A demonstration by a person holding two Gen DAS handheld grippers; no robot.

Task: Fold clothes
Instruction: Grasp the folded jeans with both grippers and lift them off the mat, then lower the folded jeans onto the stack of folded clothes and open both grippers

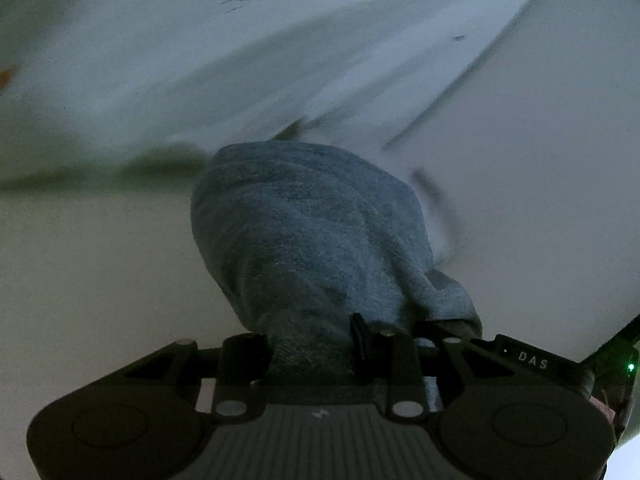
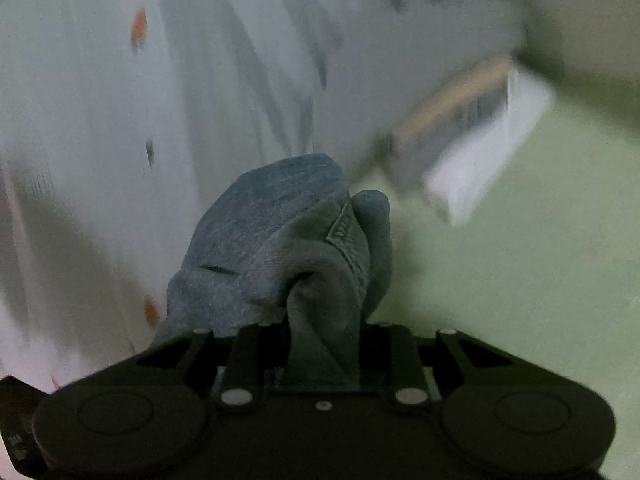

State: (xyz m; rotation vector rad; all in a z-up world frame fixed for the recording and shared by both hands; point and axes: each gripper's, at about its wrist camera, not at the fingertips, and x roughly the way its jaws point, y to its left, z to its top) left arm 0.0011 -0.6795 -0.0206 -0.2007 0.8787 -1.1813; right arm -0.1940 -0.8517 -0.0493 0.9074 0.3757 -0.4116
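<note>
A blue-grey knitted garment [image 1: 312,240] bulges out between the jaws of my left gripper [image 1: 316,344], which is shut on a bunch of its fabric; the fingertips are buried in the cloth. In the right wrist view another bunch of the same blue-grey garment [image 2: 280,240], with a stitched hem showing, is clamped in my right gripper [image 2: 324,340], also shut on the cloth. Both bunches hang lifted in front of the cameras. The rest of the garment is out of view.
Behind the cloth lies a pale patterned sheet [image 1: 200,60] with orange and dark marks, heavily blurred. A blurred white and tan box-like object [image 2: 472,136] stands at the right, over a pale green surface [image 2: 520,300]. A plain light wall [image 1: 540,160] fills the right.
</note>
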